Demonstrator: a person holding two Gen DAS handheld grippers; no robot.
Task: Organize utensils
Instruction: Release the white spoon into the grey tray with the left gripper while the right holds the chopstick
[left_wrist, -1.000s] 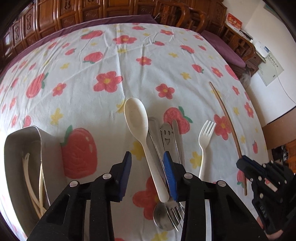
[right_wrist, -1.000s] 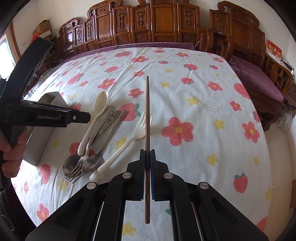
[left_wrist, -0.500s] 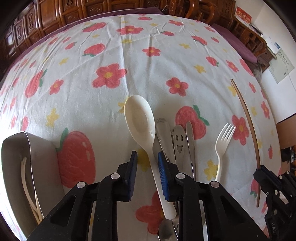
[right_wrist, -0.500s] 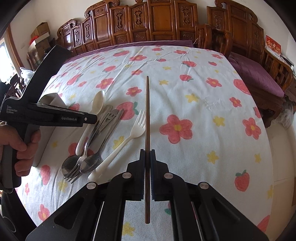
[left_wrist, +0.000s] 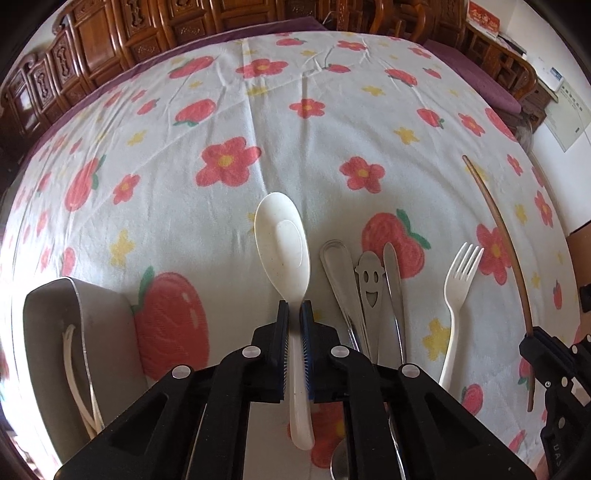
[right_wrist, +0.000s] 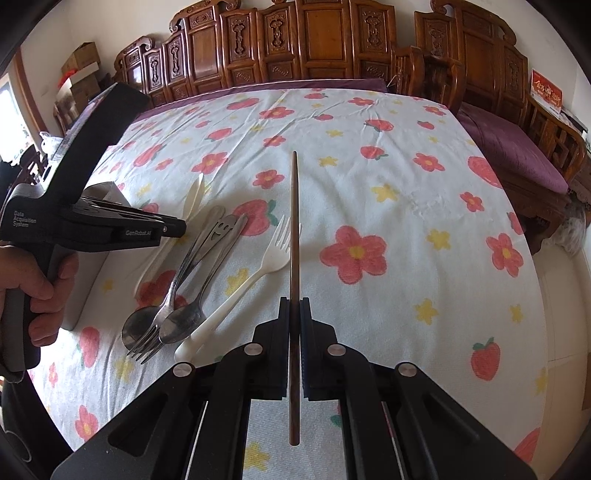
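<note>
My left gripper (left_wrist: 294, 308) is shut on the handle of a cream plastic spoon (left_wrist: 282, 240), just behind its bowl. The spoon also shows in the right wrist view (right_wrist: 194, 197). My right gripper (right_wrist: 294, 304) is shut on a brown wooden chopstick (right_wrist: 293, 221) and holds it above the cloth; it also shows in the left wrist view (left_wrist: 498, 229). Between the two lie metal spoons and a metal fork (right_wrist: 199, 273) with a smiley-face handle (left_wrist: 369, 280), and a cream plastic fork (left_wrist: 458, 291).
A grey utensil tray (left_wrist: 51, 354) with pale chopsticks inside stands at the left, beside my left gripper. A strawberry and flower cloth (right_wrist: 369, 177) covers the table. Carved wooden chairs (right_wrist: 314, 40) line the far edge.
My left gripper has moved forward along the cream spoon's handle and closed on it. My right gripper keeps its hold on the chopstick and has hardly moved.
</note>
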